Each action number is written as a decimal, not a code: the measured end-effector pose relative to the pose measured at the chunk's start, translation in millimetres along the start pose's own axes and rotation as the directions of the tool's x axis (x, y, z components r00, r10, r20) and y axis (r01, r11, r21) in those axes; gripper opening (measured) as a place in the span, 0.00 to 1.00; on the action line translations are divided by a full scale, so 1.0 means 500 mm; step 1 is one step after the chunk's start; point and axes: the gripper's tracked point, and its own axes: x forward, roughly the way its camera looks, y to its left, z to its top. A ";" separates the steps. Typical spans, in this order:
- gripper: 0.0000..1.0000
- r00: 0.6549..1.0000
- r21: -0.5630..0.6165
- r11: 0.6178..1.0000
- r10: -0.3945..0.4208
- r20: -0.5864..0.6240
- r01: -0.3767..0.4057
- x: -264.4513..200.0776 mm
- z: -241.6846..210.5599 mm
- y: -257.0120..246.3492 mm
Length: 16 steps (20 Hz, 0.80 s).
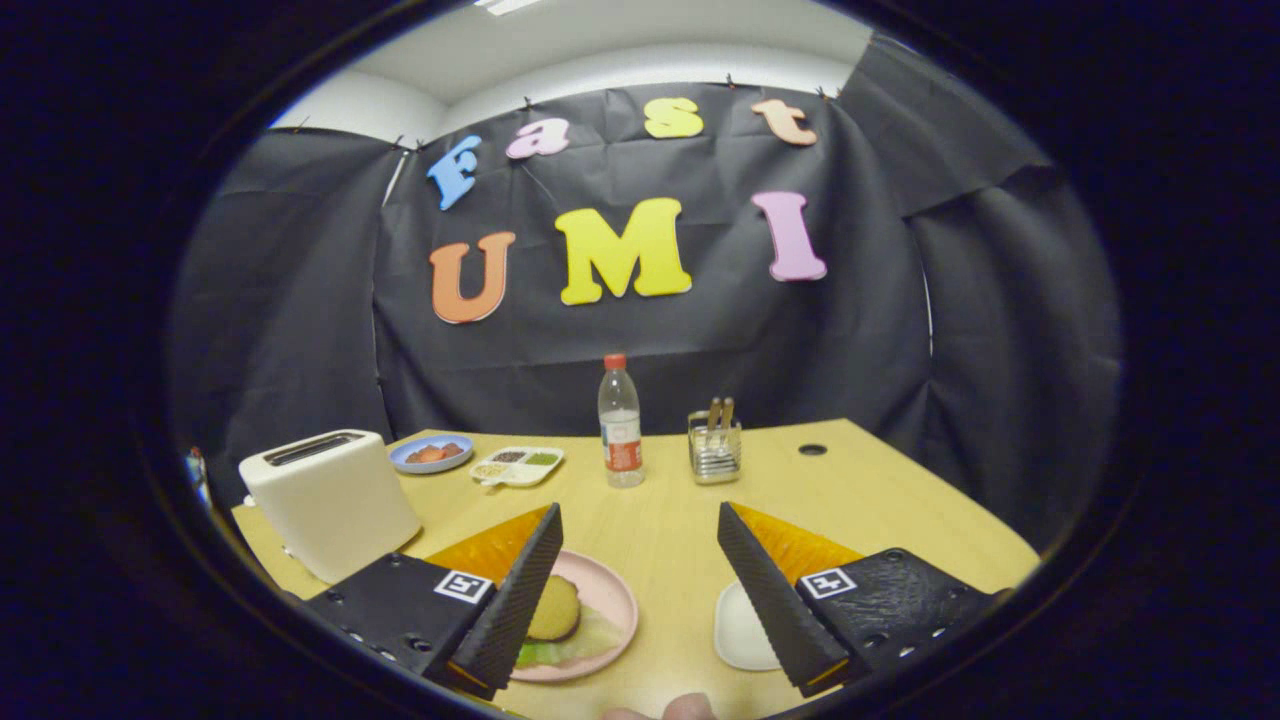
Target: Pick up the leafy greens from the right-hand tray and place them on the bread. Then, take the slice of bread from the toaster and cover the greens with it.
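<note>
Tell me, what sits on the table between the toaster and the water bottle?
In the gripper view, a blue plate of reddish food and a white divided dish lie between the toaster and the water bottle. The open gripper holds nothing.

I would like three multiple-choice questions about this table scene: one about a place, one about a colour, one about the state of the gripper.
1. Where does the water bottle stand?
A. on the toaster
B. beside the metal utensil holder, beyond the fingers
C. on the pink plate

2. What colour is the bottle's cap?
A. red
B. green
C. white

3. How is the gripper?
A. shut on the bottle
B. shut on a plate
C. open, holding nothing

Answers:
1 B: it stands on the table just beside the holder.
2 A: the cap is red.
3 C: the fingers are wide apart over the bare table.
</note>
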 end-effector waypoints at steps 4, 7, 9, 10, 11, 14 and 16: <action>0.96 0.995 -0.079 0.997 -0.018 0.094 0.025 -0.068 0.052 -0.050; 0.95 0.988 -0.085 0.993 -0.065 0.137 0.077 -0.118 0.075 -0.100; 0.95 0.986 -0.061 0.994 -0.080 0.148 0.090 -0.142 0.081 -0.112; 0.95 0.985 -0.048 0.995 -0.079 0.153 0.087 -0.152 0.084 -0.110; 0.95 0.984 -0.039 0.996 -0.074 0.160 0.081 -0.160 0.089 -0.107; 0.95 0.984 -0.018 0.997 -0.066 0.164 0.069 -0.178 0.080 -0.092; 0.95 0.984 -0.020 0.997 -0.066 0.165 0.071 -0.187 0.072 -0.088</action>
